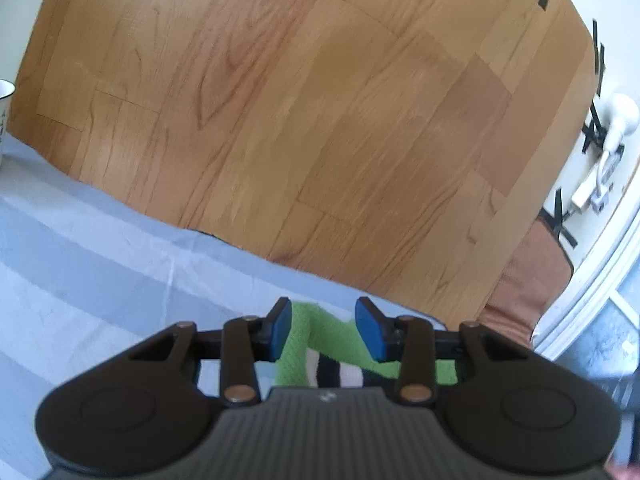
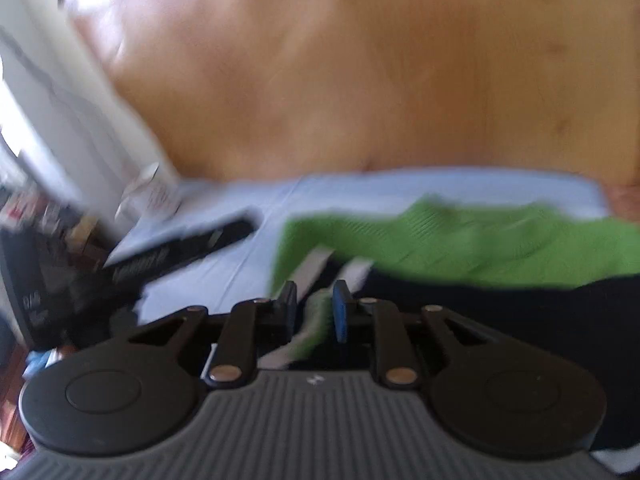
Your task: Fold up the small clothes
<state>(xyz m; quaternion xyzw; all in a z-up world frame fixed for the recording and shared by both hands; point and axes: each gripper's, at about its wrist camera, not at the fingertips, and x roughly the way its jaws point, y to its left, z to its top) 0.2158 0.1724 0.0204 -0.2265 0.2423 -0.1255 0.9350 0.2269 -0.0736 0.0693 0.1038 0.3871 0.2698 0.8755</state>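
Observation:
A green knit garment (image 1: 308, 340) with black and white stripes lies on the light blue table cover (image 1: 100, 272) at the bottom of the left wrist view. My left gripper (image 1: 326, 332) stands over it with its blue pads (image 1: 280, 332) apart and the cloth between and below them. The right wrist view is blurred. There the green garment (image 2: 460, 240) spreads to the right beside a black part (image 2: 480, 312). A fold of green cloth sits between the pads of my right gripper (image 2: 314, 310), with a gap showing on its left side.
Wooden floor (image 1: 320, 120) lies beyond the table edge. A white cup (image 1: 6, 120) stands at the far left. A brown cushion (image 1: 528, 280) and a white frame with black tape (image 1: 592, 152) are at the right. A long black item (image 2: 180, 256) and white paper (image 2: 156, 196) lie left of the garment.

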